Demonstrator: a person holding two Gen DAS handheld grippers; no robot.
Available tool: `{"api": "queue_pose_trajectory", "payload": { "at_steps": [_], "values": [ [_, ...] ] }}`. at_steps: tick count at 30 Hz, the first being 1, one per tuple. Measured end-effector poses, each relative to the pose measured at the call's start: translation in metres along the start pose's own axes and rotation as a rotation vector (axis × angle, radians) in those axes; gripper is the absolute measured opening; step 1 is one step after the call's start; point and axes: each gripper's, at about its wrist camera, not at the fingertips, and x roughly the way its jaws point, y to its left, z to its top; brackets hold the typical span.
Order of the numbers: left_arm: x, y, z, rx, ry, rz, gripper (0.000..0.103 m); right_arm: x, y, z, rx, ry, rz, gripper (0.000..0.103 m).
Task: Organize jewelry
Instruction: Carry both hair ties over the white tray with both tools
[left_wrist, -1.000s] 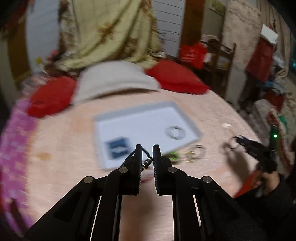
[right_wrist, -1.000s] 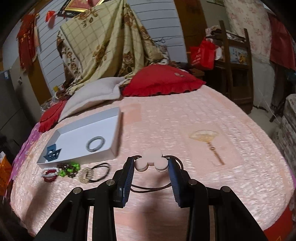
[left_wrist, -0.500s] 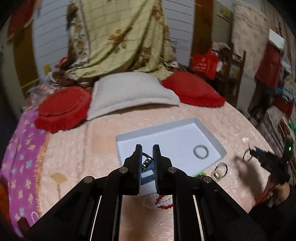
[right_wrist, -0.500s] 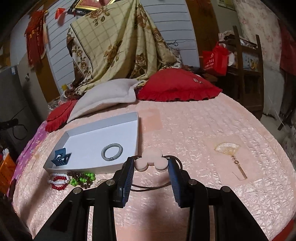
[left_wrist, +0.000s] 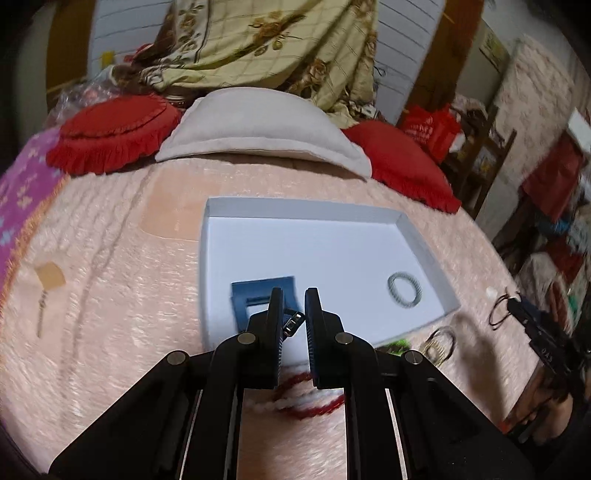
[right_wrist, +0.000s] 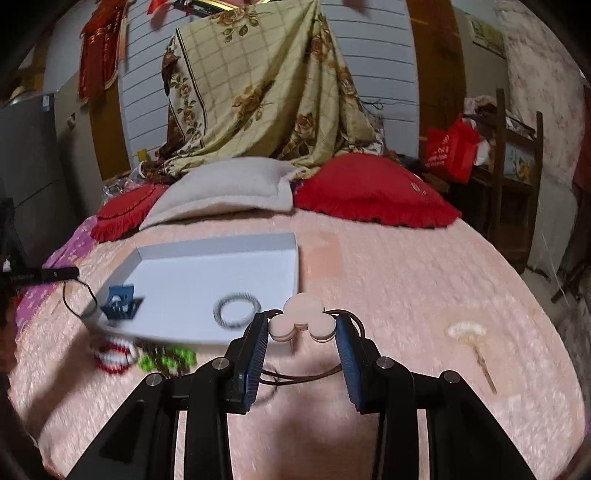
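Observation:
A white tray (left_wrist: 306, 206) lies on the pink bedspread; it also shows in the right wrist view (right_wrist: 221, 242). In it are a blue hair clip (left_wrist: 251, 295) and a grey bracelet (left_wrist: 404, 290). My left gripper (left_wrist: 294, 312) is shut on a thin black cord with a small metal clasp (left_wrist: 293, 325), held over the tray's near edge. My right gripper (right_wrist: 301, 326) is shut on a pink three-disc hair tie (right_wrist: 301, 319) with a dark cord, beside the tray's right corner. A red-and-white bead bracelet (right_wrist: 112, 356), green beads (right_wrist: 166, 360) and a gold ring piece (left_wrist: 439, 341) lie in front of the tray.
A grey pillow (left_wrist: 258, 129) and red cushions (left_wrist: 110, 136) lie behind the tray. A small fan-shaped ornament (right_wrist: 467, 332) lies on the bedspread to the right; another (left_wrist: 50, 277) lies at the left. A wooden shelf (right_wrist: 513, 155) stands off the bed's right side.
My left gripper has moved forward over the tray's near edge with the cord. My right gripper has moved left toward the tray with the hair tie.

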Motion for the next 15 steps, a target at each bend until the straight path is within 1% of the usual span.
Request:
{"api": "queue_pose_trajectory", "payload": {
  "at_steps": [3, 4, 7, 8, 11, 12, 13, 15],
  "values": [
    [0.006, -0.009, 0.007, -0.039, -0.027, -0.048, 0.010, 0.016, 0.006, 0.022, -0.001, -0.009, 0.015, 0.036],
    [0.010, -0.015, 0.011, -0.043, -0.032, -0.065, 0.010, 0.023, 0.008, 0.028, -0.002, -0.004, 0.024, 0.036],
    [0.028, -0.030, 0.020, -0.027, -0.039, -0.083, 0.010, 0.056, 0.014, 0.046, 0.022, 0.030, 0.053, 0.036],
    [0.039, -0.034, 0.024, -0.031, -0.033, -0.094, 0.010, 0.065, 0.015, 0.049, 0.031, 0.035, 0.059, 0.036],
    [0.069, -0.037, 0.033, -0.036, -0.020, -0.088, 0.010, 0.102, 0.018, 0.057, 0.052, 0.065, 0.057, 0.036],
    [0.076, -0.036, 0.036, -0.038, -0.013, -0.085, 0.010, 0.117, 0.018, 0.059, 0.070, 0.079, 0.080, 0.036],
    [0.092, -0.035, 0.041, -0.036, -0.002, -0.058, 0.010, 0.131, 0.018, 0.061, 0.081, 0.098, 0.100, 0.036],
    [0.110, -0.030, 0.046, -0.042, 0.009, -0.031, 0.010, 0.156, 0.023, 0.061, 0.086, 0.138, 0.113, 0.036]
  ]
}}
